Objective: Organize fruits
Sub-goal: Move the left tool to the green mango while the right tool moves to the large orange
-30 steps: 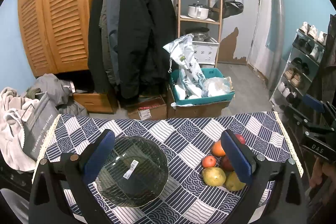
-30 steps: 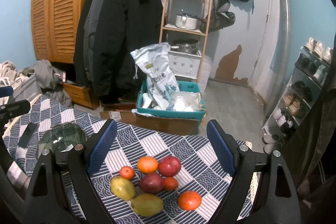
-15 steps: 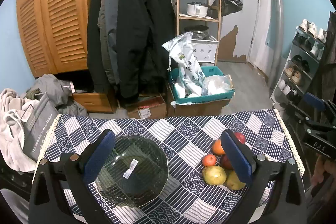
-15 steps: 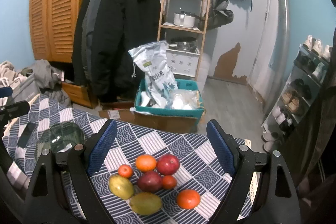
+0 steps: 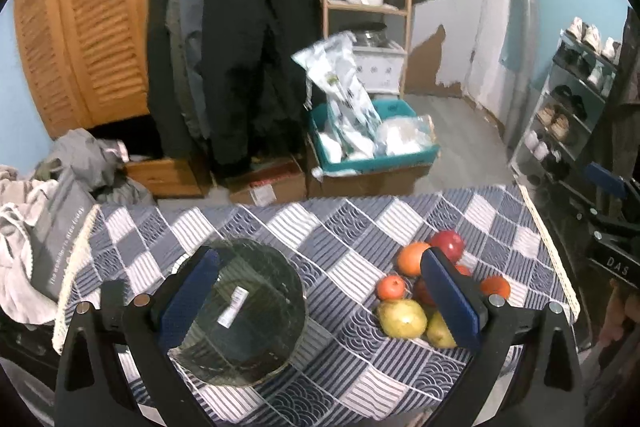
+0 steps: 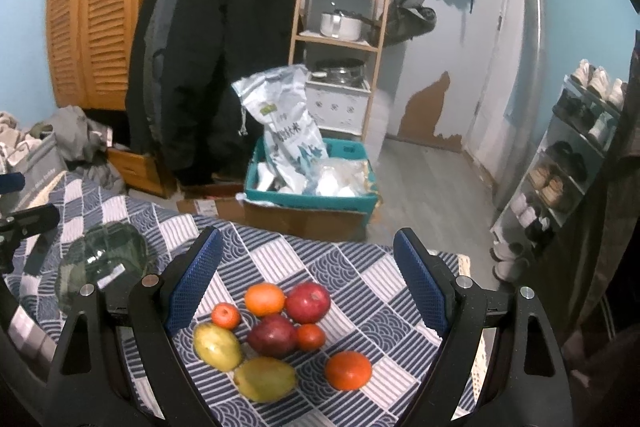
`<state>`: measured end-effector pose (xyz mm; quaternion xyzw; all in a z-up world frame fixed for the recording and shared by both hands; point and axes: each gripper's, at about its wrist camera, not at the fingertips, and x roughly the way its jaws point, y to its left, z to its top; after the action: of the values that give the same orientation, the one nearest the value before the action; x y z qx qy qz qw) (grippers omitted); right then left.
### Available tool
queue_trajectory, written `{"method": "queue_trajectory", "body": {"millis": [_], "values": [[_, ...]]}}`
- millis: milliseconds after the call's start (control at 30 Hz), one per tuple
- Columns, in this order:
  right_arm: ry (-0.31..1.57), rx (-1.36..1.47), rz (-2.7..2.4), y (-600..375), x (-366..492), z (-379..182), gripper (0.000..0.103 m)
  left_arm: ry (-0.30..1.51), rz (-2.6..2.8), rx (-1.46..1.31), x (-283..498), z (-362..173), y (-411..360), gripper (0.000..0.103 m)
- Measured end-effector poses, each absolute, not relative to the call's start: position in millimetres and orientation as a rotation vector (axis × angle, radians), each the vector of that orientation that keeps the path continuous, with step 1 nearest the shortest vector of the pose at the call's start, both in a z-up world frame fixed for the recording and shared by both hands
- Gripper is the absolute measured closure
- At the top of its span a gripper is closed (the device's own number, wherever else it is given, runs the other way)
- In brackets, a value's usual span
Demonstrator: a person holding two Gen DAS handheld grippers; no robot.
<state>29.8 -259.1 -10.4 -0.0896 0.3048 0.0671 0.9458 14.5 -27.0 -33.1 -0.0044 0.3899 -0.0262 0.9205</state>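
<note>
On the cloth: fruit pile (image 6: pixel 280 339) sits between right gripper (image 6: pixel 308 283) fingers.
Right fingers: wide, empty.
Left gripper (image 5: pixel 320 301): wide over glass bowl (image 5: pixel 244 311).

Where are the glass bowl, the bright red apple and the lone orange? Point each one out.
glass bowl (image 5: pixel 240 311), left wrist view, on its white sticker.
bright red apple (image 6: pixel 308 302), right wrist view, middle of its skin.
lone orange (image 6: pixel 348 369), right wrist view, centre of the fruit.

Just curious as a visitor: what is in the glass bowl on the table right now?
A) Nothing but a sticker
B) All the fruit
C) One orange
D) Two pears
A: the bowl holds only a white sticker, while the fruit all lies on the tablecloth beside it.
</note>
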Motion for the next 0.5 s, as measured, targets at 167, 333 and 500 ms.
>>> {"method": "queue_trajectory", "body": {"millis": [167, 333, 500], "values": [[0.672, -0.190, 0.112, -265.1, 35.0, -23.4, 0.018, 0.876, -0.087, -0.018, 23.7, -55.4, -37.4, 0.001], [0.739, -0.197, 0.087, -275.2, 40.0, -40.7, 0.018, 0.932, -0.103, -0.011, 30.5, -76.3, -49.8, 0.001], [0.788, -0.171, 0.072, -291.0, 41.5, -56.2, 0.018, 0.994, -0.122, -0.004, 40.9, -99.7, -62.3, 0.002]]}}
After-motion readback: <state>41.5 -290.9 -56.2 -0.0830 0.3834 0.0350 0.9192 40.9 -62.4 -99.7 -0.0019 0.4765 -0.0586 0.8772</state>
